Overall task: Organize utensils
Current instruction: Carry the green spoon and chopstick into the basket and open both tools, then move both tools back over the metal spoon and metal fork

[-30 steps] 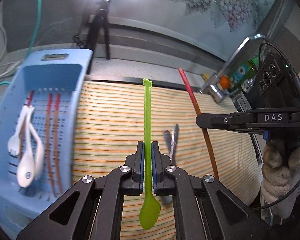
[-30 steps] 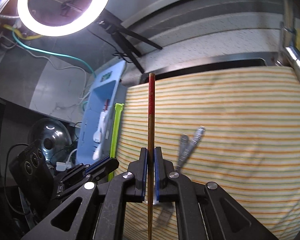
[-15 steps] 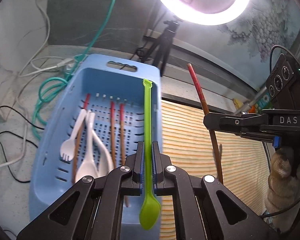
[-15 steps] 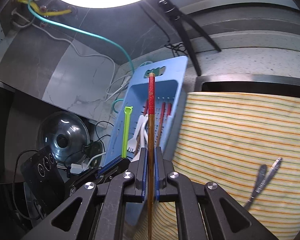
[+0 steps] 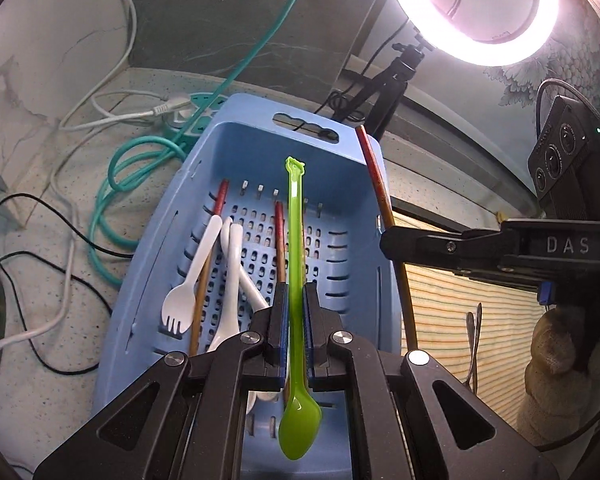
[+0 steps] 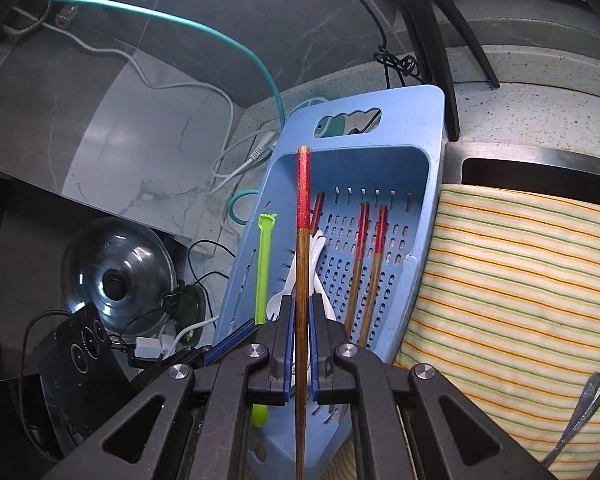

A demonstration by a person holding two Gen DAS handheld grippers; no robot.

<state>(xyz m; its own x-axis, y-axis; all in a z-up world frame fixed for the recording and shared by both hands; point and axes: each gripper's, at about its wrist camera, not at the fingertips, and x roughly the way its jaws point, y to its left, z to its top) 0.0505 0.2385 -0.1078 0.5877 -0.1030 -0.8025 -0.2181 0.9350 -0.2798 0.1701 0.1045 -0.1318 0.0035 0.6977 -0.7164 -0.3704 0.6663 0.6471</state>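
Left wrist view:
Left gripper [image 5: 295,320]: jaws are pinching the green spoon [image 5: 297,360] by its handle, bowl hanging near, handle tip pointing far.
Blue basket [image 5: 236,140]: lying below the spoon on the speckled counter [image 5: 40,400], its handle slot at the far end.
Basket contents: a white spork [image 5: 188,276] and white spoons [image 5: 232,280] are lying at the left, red-tipped chopsticks [image 5: 278,236] running lengthwise among them.
Right gripper [image 5: 396,240]: reaching in from the right, gripping a chopstick [image 5: 380,192] over the basket's right rim.
Striped cloth [image 5: 436,320]: spreading right of the basket, with metal utensils [image 5: 474,340] lying on it.
Ring light [image 5: 472,12]: glowing at the far right.

Right wrist view:
Right gripper [image 6: 299,320]: jaws are clamping the chopstick [image 6: 302,240], red end pointing far, above the blue basket [image 6: 420,160].
Basket contents: red-tipped chopsticks [image 6: 360,248] are lying inside.
Left gripper [image 6: 236,338]: showing at the left, holding the green spoon [image 6: 263,264] upright beside the basket's left wall.
Striped cloth [image 6: 520,280]: lying right of the basket, metal utensils [image 6: 580,412] at its near right corner.
Glass lid [image 6: 118,268]: sitting at the left.
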